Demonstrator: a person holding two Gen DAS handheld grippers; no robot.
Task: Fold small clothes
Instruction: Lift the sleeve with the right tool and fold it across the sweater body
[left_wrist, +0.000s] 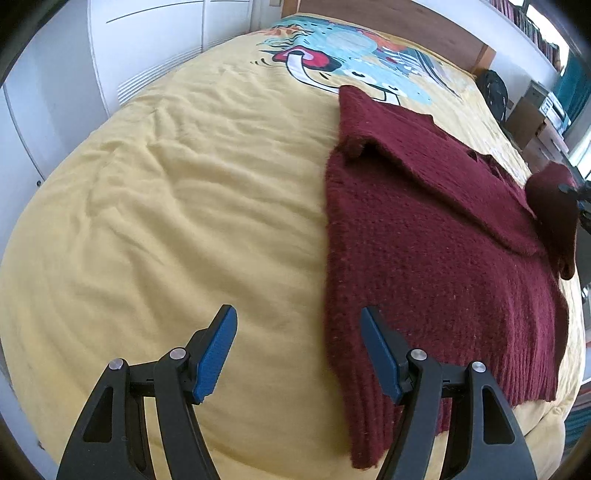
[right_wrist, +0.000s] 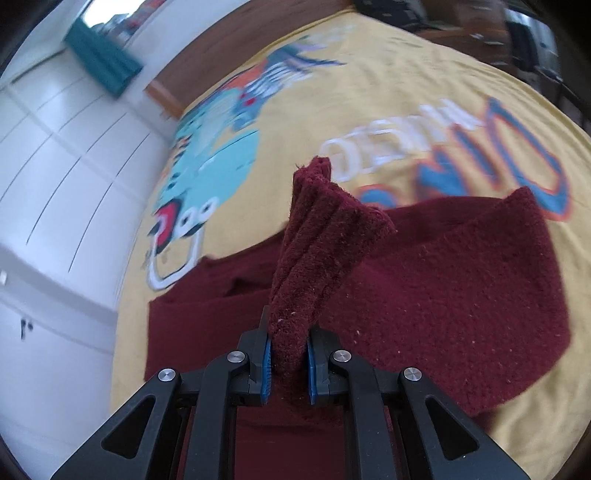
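A dark red knitted sweater (left_wrist: 424, 229) lies on the yellow bedspread (left_wrist: 184, 203), one sleeve folded across its body. My left gripper (left_wrist: 299, 350) is open and empty, hovering over the bedspread with its right finger above the sweater's left hem edge. My right gripper (right_wrist: 288, 354) is shut on the cuff of the other sleeve (right_wrist: 317, 243) and holds it lifted above the sweater's body (right_wrist: 461, 295). That raised sleeve also shows at the right edge of the left wrist view (left_wrist: 554, 214).
The bedspread carries a colourful cartoon print (left_wrist: 351, 55) near the wooden headboard (left_wrist: 388, 22). White wardrobe doors (left_wrist: 147, 48) stand to the left of the bed. Boxes and a dark bag (left_wrist: 495, 92) sit beside the bed at the far right.
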